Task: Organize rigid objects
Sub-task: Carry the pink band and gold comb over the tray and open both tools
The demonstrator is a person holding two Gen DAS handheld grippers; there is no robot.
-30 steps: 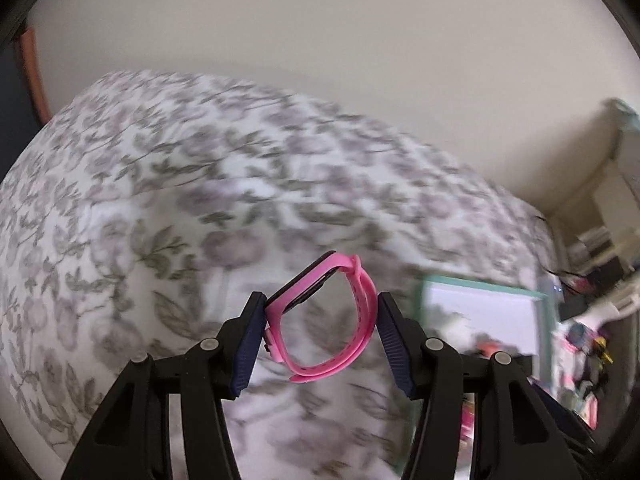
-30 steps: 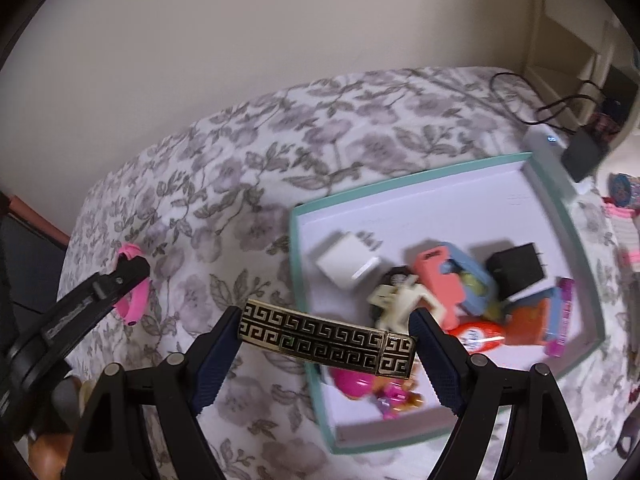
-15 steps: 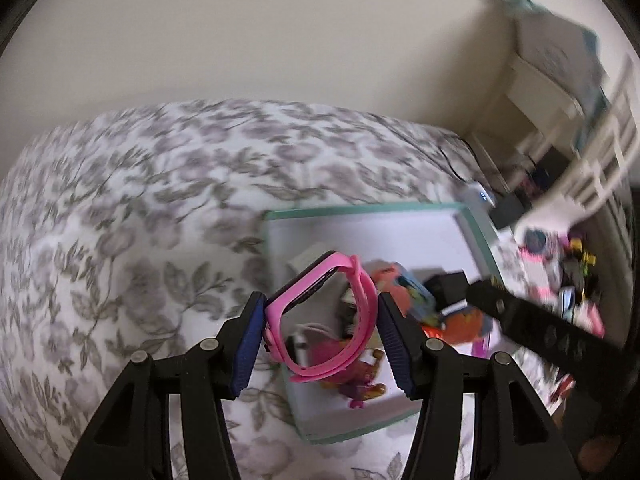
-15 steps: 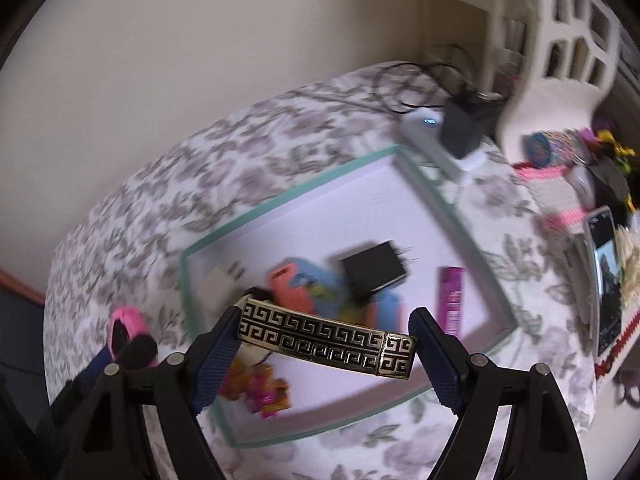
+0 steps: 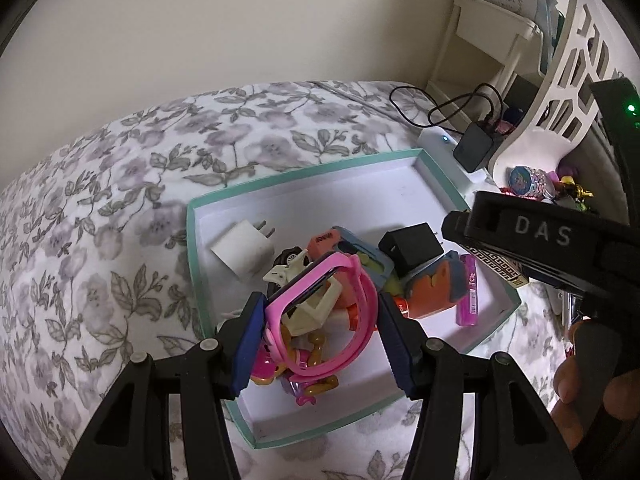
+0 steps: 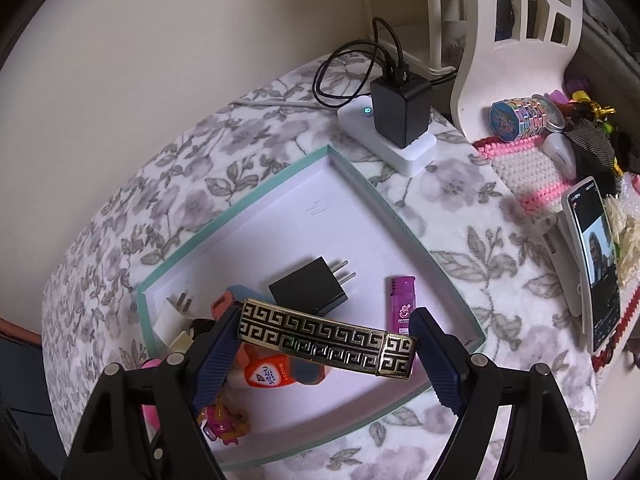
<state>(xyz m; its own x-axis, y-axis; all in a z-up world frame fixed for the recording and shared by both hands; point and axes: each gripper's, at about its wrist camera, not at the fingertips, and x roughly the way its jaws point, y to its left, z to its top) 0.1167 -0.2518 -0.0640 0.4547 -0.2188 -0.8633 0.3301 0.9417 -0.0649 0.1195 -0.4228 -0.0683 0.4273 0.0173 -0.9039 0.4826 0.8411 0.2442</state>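
A pink wrist watch (image 5: 356, 292) hangs between the blue pads of my left gripper (image 5: 322, 338), which is shut on it above the near end of a teal-rimmed white box (image 5: 280, 178). My right gripper (image 6: 326, 350) is shut on a black-and-gold patterned bar (image 6: 320, 336), held crosswise over the same box (image 6: 372, 186). In the box lie a white charger plug (image 5: 244, 248), a black charger plug (image 6: 310, 290), a purple lighter (image 6: 402, 304), small toys and an orange-and-blue piece (image 5: 434, 284). The right gripper's black body (image 5: 540, 240) shows at the right of the left wrist view.
The box rests on a bed with a grey floral cover (image 5: 120, 184). Beyond it sit a white power strip (image 6: 386, 136) with a black adapter and cables, a white openwork chair (image 6: 516, 20), a phone on a stand (image 6: 596, 260), a pink knitted mat (image 6: 524, 168) and clutter.
Both grippers swept sideways across the bed and rolled, bringing the box under them. The watch now hangs over the box's contents; the bar sits over the box's middle. Both grips are unchanged.
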